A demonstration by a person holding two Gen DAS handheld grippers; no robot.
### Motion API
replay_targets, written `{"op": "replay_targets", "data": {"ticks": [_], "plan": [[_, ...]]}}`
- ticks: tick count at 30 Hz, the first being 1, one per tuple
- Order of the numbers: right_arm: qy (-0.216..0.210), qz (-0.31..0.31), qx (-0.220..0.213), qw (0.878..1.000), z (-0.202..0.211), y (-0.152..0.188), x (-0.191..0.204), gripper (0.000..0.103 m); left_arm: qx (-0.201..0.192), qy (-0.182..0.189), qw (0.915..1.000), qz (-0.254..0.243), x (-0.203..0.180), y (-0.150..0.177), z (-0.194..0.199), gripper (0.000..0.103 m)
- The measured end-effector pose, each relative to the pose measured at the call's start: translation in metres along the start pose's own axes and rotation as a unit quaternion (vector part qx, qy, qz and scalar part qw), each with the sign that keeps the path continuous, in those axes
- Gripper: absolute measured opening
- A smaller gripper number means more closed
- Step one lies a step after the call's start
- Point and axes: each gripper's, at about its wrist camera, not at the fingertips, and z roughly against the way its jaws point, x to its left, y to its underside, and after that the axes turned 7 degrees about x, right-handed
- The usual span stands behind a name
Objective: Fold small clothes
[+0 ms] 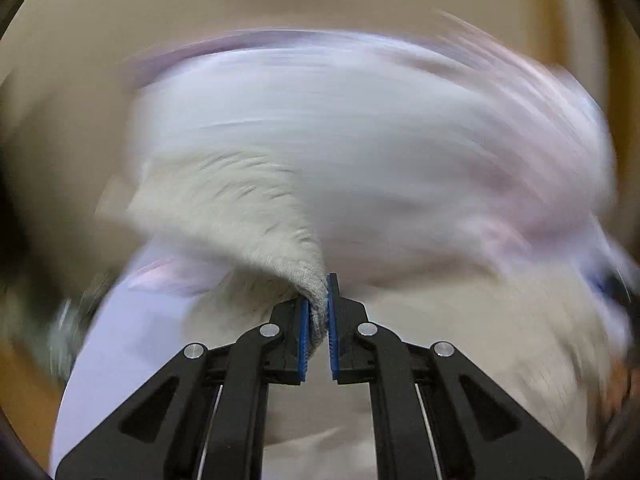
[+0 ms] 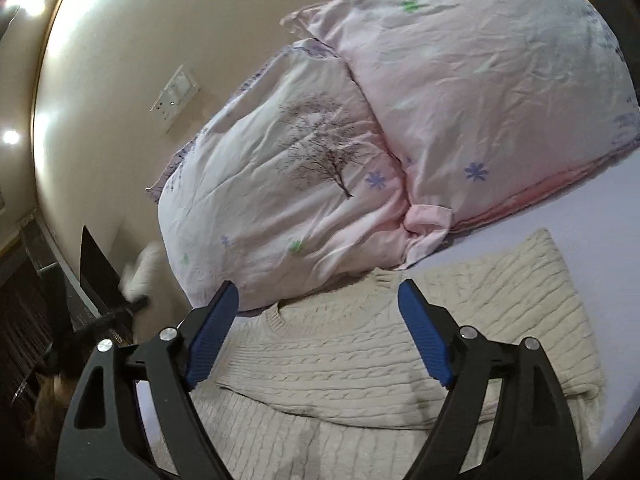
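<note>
we see the knit sweater (image 2: 360,360) on the bed (image 2: 600,220), 6 o'clock of pillows (image 2: 320,160). left hand-held gripper (image 1: 319,312) pinches a soft, floppy edge; right hand-held gripper (image 2: 316,300) spread. grip hems.

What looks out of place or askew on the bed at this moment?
Nothing is damaged or spilled. The cream sweater lies partly folded below the pillows, one part pinched in the left gripper.
</note>
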Motion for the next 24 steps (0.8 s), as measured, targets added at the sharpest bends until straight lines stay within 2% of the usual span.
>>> {"op": "replay_targets", "data": {"ticks": [2,3,4,5,6,9,11,14,16,18,20,22,24], "plan": [[0.003,0.002,0.014,1.000,-0.004,-0.001,-0.007,0.082,0.037,0.043,0.9943,-0.091,-0.079,0.014,-0.018,0.008],[0.007,-0.003,0.019,1.000,-0.004,-0.001,-0.010,0.082,0.064,0.068,0.9869,-0.132,-0.115,0.026,-0.028,0.011],[0.007,-0.014,0.026,1.000,-0.005,-0.002,-0.017,0.082,0.083,0.082,0.9807,-0.157,-0.136,0.038,-0.034,0.011],[0.006,-0.022,0.032,0.999,-0.005,-0.002,-0.021,0.079,0.094,0.089,0.9786,-0.160,-0.143,0.046,-0.035,0.011],[0.017,-0.032,0.041,0.998,-0.006,-0.004,-0.027,0.077,0.098,0.094,0.9793,-0.150,-0.140,0.050,-0.033,0.012],[0.072,-0.045,0.061,0.994,-0.010,-0.006,-0.038,0.067,0.102,0.105,0.9869,-0.067,-0.097,0.057,-0.012,0.014],[0.109,-0.056,0.081,0.989,-0.011,-0.007,-0.046,0.056,0.103,0.096,0.9899,-0.018,-0.065,0.064,0.002,0.019],[0.147,-0.066,0.097,0.982,-0.005,-0.009,-0.056,0.051,0.106,0.072,0.9905,0.051,-0.012,0.085,0.028,0.028],[0.168,-0.061,0.110,0.978,-0.001,-0.006,-0.060,0.050,0.108,0.061,0.9869,0.103,0.025,0.105,0.046,0.037],[0.184,-0.057,0.136,0.972,-0.005,-0.002,-0.063,0.046,0.112,0.065,0.9815,0.141,0.047,0.123,0.058,0.041],[0.185,-0.053,0.169,0.967,-0.014,0.005,-0.065,0.032,0.116,0.073,0.9774,0.161,0.057,0.134,0.057,0.041],[0.197,-0.039,0.182,0.963,-0.017,0.010,-0.062,0.032,0.122,0.088,0.9720,0.180,0.063,0.150,0.060,0.043],[0.175,-0.054,0.173,0.968,-0.007,0.009,-0.064,0.035,0.124,0.109,0.9669,0.195,0.062,0.161,0.063,0.043]]}}
